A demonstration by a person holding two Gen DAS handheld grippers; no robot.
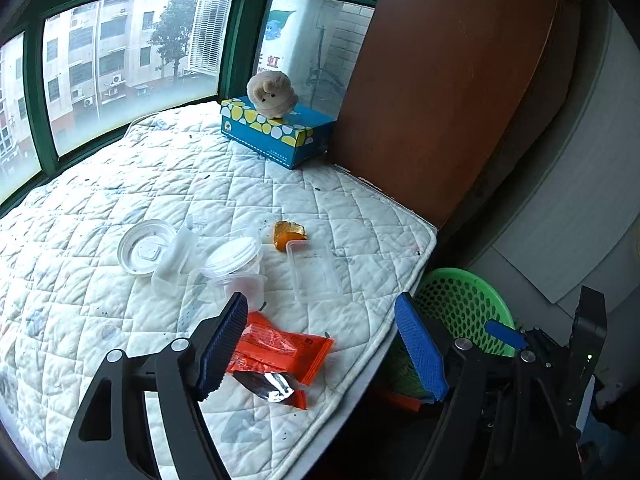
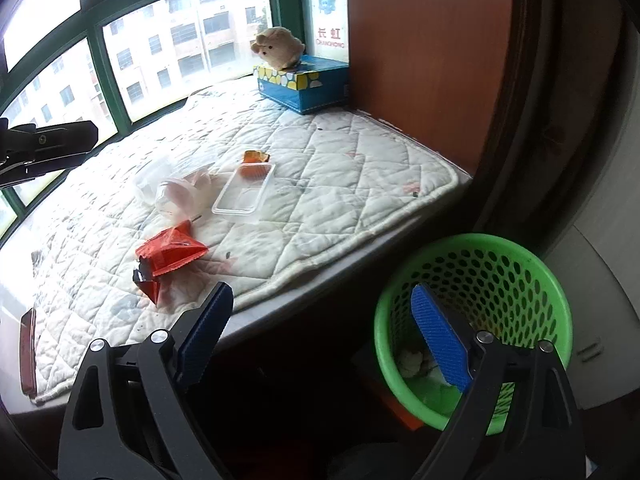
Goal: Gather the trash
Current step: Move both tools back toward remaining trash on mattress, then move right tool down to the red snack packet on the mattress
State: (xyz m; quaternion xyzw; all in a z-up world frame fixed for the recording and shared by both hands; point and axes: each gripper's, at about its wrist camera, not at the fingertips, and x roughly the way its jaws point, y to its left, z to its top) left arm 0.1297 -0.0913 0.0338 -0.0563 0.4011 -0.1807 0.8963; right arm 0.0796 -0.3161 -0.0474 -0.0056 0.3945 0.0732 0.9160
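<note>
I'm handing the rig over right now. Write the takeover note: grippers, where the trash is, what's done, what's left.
Left gripper: open, empty, above the orange snack wrapper near the front edge of the quilted mat.
Right gripper: open, empty, at the green mesh wastebasket on the floor beside the mat.
Done: some pale crumpled scraps already lie in the basket.
Left on the mat: wrapper, clear rectangular tray, orange scrap touching its far end, lidded clear cup, loose white lid.
Not trash, probably: tissue box with plush toy on top.
</note>
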